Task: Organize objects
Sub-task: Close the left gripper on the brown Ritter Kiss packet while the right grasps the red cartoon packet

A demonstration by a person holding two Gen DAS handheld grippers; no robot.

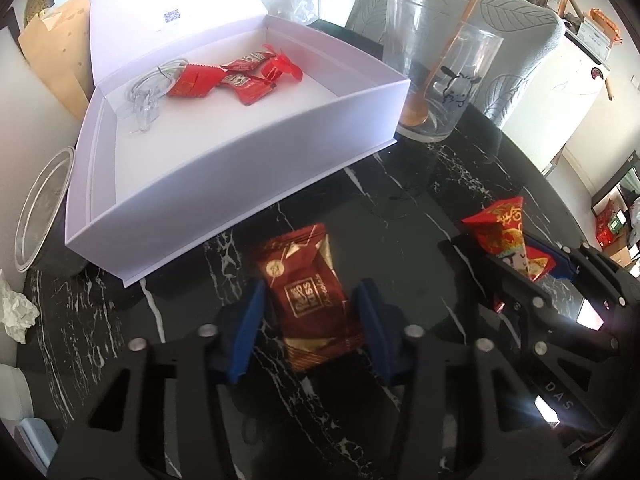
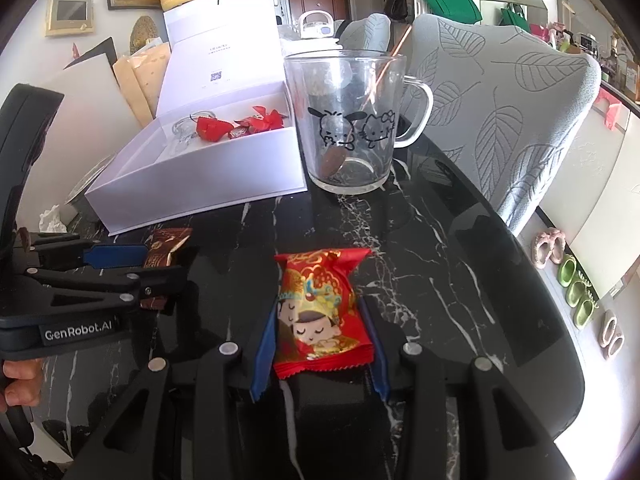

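Note:
My left gripper (image 1: 310, 316) straddles a dark red snack packet (image 1: 308, 292) on the black marble table; its blue pads touch the packet's sides. My right gripper (image 2: 320, 332) is shut on a bright red cartoon candy packet (image 2: 320, 312), also seen in the left wrist view (image 1: 508, 236). The left gripper and dark packet (image 2: 164, 248) show at the left of the right wrist view. An open white box (image 1: 240, 160) holds several red packets (image 1: 236, 76) and a clear plastic piece (image 1: 148, 92); it also shows in the right wrist view (image 2: 200, 184).
A glass mug (image 2: 348, 120) with cartoon prints and a wooden spoon stands right of the box. A leaf-patterned chair (image 2: 500, 120) is behind the table. A round tin (image 1: 40, 208) and crumpled tissue (image 1: 16, 312) lie left of the box.

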